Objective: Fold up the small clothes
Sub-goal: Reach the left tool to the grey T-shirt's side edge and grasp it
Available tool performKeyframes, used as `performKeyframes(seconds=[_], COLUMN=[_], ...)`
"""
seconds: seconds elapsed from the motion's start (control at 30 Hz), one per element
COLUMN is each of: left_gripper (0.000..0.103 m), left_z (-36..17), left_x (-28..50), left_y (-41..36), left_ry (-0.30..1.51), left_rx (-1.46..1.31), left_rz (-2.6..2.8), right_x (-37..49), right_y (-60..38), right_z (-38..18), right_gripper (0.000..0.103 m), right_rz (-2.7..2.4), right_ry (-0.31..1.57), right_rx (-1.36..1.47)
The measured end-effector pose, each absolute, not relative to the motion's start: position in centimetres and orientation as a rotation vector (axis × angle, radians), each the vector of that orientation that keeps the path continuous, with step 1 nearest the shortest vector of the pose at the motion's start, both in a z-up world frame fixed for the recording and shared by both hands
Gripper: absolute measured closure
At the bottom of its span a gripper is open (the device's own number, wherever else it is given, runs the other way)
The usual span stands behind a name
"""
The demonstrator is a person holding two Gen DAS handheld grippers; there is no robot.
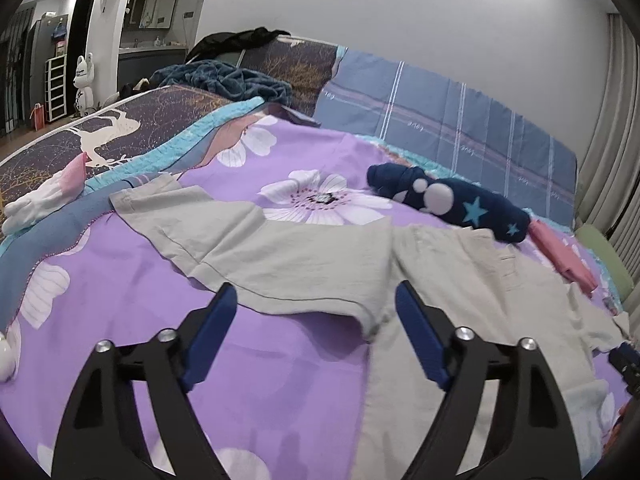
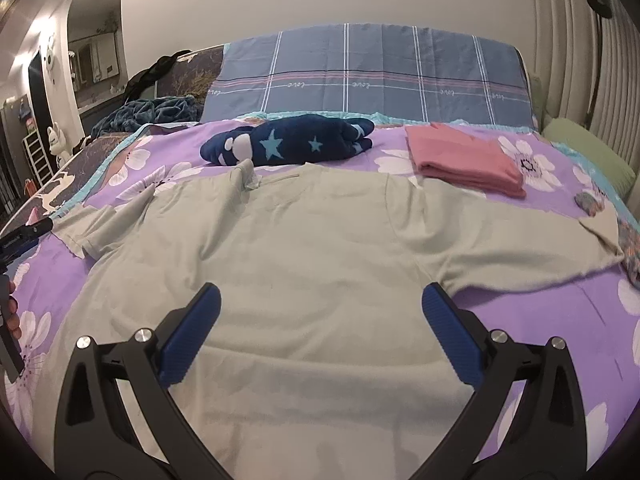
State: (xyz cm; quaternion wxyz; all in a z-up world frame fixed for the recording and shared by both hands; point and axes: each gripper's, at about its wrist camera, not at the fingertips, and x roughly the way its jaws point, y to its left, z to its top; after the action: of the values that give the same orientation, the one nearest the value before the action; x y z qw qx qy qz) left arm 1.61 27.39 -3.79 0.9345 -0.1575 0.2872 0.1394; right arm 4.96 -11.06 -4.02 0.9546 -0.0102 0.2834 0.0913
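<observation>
On the purple flower-printed bed cover (image 2: 540,312), a pale grey short-sleeved cotton T-shirt (image 2: 304,248) is spread flat, unfolded, while the left hand-held gripper (image 1: 316,312) and right hand-held gripper (image 2: 320,312) are held spread and empty above it; a sleeve pinch is judged next.

T-shirt (image 2: 304,248) flat on bed (image 2: 560,320); rolled garment (image 2: 296,142) behind it, folded stack (image 2: 464,158) to its right.
</observation>
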Motion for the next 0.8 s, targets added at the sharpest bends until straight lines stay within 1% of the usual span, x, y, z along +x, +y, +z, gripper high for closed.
performKeyframes(seconds=[0.1, 0.13, 0.27, 0.43, 0.5, 0.8], left_gripper=[0.031, 0.034, 0.045, 0.046, 0.046, 0.047], left_z=[-5.4, -5.7, -9.0, -11.6, -12.0, -12.1], left_x=[2.7, 2.7, 3.1, 4.2, 4.7, 9.5], left_y=[30.7, 31.6, 40.5, 47.6, 49.1, 51.3], left_ry=[0.619, 0.623, 0.612, 0.609, 0.596, 0.588], left_rx=[-0.384, -0.404, -0.667, -0.806, -0.843, -0.826], left_rz=[0.311, 0.323, 0.391, 0.460, 0.476, 0.518], right_x=[5.7, 5.9, 6.5, 7.0, 7.3, 7.8], right_y=[-10.7, -10.6, -10.4, -10.5, -10.5, -10.2], right_z=[-4.1, -4.2, -4.7, -5.4, -5.6, -5.9], right_gripper=[0.002, 0.002, 0.002, 0.002, 0.002, 0.002], right_rz=[0.186, 0.186, 0.177, 0.158, 0.152, 0.160], right_ry=[0.586, 0.591, 0.605, 0.621, 0.631, 0.635], right_rx=[-0.025, -0.026, -0.037, -0.045, -0.038, -0.050])
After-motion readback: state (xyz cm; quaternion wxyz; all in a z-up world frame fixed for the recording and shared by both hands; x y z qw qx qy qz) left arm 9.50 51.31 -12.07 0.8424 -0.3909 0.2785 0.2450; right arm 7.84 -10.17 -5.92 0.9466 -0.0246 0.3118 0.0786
